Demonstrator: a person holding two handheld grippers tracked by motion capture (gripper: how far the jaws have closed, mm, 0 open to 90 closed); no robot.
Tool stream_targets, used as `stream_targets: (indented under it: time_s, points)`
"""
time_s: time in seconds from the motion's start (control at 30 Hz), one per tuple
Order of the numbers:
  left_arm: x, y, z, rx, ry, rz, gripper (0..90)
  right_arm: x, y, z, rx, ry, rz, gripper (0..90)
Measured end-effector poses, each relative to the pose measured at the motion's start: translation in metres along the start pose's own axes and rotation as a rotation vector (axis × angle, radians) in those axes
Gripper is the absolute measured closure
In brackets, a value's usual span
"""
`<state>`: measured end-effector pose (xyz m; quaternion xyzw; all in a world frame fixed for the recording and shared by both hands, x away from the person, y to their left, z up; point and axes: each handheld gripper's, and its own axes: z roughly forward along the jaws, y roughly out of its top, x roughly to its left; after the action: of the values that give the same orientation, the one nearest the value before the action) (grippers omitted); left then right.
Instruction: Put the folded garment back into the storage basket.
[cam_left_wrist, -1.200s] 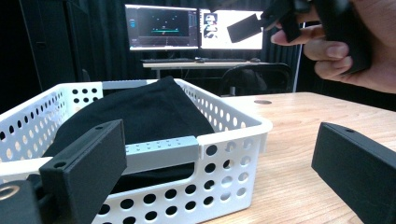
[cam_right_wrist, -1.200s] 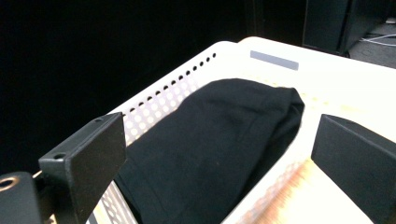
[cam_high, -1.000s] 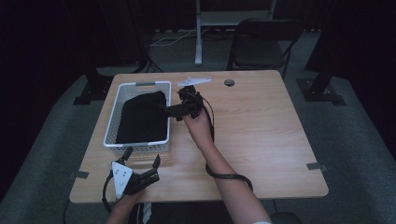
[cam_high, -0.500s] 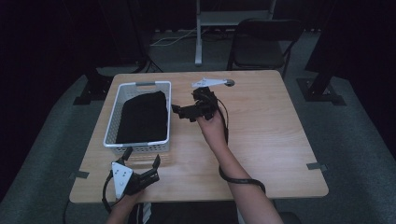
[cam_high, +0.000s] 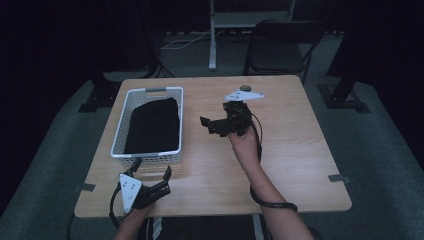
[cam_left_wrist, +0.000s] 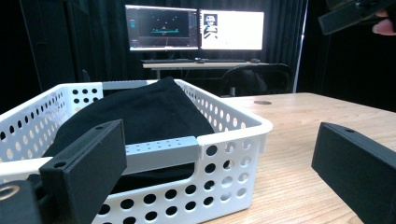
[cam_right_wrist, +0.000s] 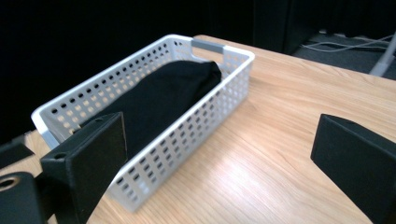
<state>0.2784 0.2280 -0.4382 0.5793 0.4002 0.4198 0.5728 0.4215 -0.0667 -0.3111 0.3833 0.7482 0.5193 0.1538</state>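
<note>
Black cloth (cam_high: 152, 125) lies folded inside the white perforated basket (cam_high: 121, 129), filling most of it and rising above the rim in the left gripper view (cam_left_wrist: 140, 112). That basket sits on the left half of the wooden desk (cam_high: 300, 150), its grey handle (cam_high: 155, 90) at the far end.

Left tongs (cam_high: 151, 175) rest at the near left edge of the desk, just near of the basket's near wall, jaws spread wide with nothing between them. Along those jaws the near handle (cam_left_wrist: 161, 149) of the basket shows close ahead.

Right tongs (cam_high: 212, 124) are held above the middle of the desk, to the right of the basket and apart from it, pointing left toward it. Their jaws are also spread and hold nothing; between them the right gripper view shows bare desk and the basket's long side (cam_right_wrist: 187, 126).

Far beyond the desk stand a black chair (cam_high: 280, 45) and two lit monitors (cam_left_wrist: 194, 30).
</note>
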Motion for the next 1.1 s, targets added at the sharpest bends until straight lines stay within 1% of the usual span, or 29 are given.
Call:
stream_targets:
  time_s: [0.07, 0.3, 0.37, 0.47, 0.53, 0.57, 0.63, 0.77, 0.83, 0.9, 0.97, 1.0, 1.1]
  points:
    - [0.0, 0.0, 0.0, 0.0, 0.0, 0.0, 4.4, -0.003, -0.003, -0.006, 0.005, -0.004, 0.008, 3.5]
    - [0.0, 0.0, 0.0, 0.001, 0.004, 0.001, 4.4, -0.01, -0.02, -0.027, -0.021, -0.033, 0.013, 3.6]
    - [0.0, 0.0, 0.0, 0.002, 0.005, 0.001, 4.4, -0.013, -0.025, -0.031, -0.026, -0.026, 0.026, 3.5]
    - [0.0, 0.0, 0.0, 0.002, 0.006, 0.001, 4.4, -0.016, -0.03, -0.038, -0.023, -0.042, 0.028, 3.5]
    - [0.0, 0.0, 0.0, 0.001, 0.006, 0.0, 4.4, -0.019, -0.034, -0.045, -0.039, -0.062, 0.031, 3.5]
    - [0.0, 0.0, 0.0, 0.001, 0.006, 0.001, 4.4, -0.02, -0.036, -0.047, -0.042, -0.063, 0.035, 3.5]
    - [0.0, 0.0, 0.0, 0.001, 0.006, 0.0, 4.4, -0.023, -0.043, -0.052, -0.051, -0.079, 0.048, 3.5]
    - [0.0, 0.0, 0.0, 0.002, 0.006, 0.002, 4.4, -0.028, -0.056, -0.06, -0.048, -0.089, 0.055, 3.5]
    - [0.0, 0.0, 0.0, 0.0, 0.006, 0.001, 4.4, -0.03, -0.063, -0.064, -0.053, -0.106, 0.071, 3.5]
    - [0.0, 0.0, 0.0, 0.0, 0.006, 0.0, 4.4, -0.032, -0.067, -0.068, -0.055, -0.096, 0.087, 3.5]
    - [0.0, 0.0, 0.0, 0.0, 0.006, 0.001, 4.4, -0.032, -0.072, -0.073, -0.061, -0.112, 0.086, 3.5]
    - [0.0, 0.0, 0.0, 0.001, 0.006, 0.001, 4.4, -0.033, -0.074, -0.075, -0.062, -0.107, 0.088, 3.5]
    - [0.0, 0.0, 0.0, 0.001, 0.007, 0.001, 4.4, -0.034, -0.081, -0.081, -0.069, -0.115, 0.089, 3.5]
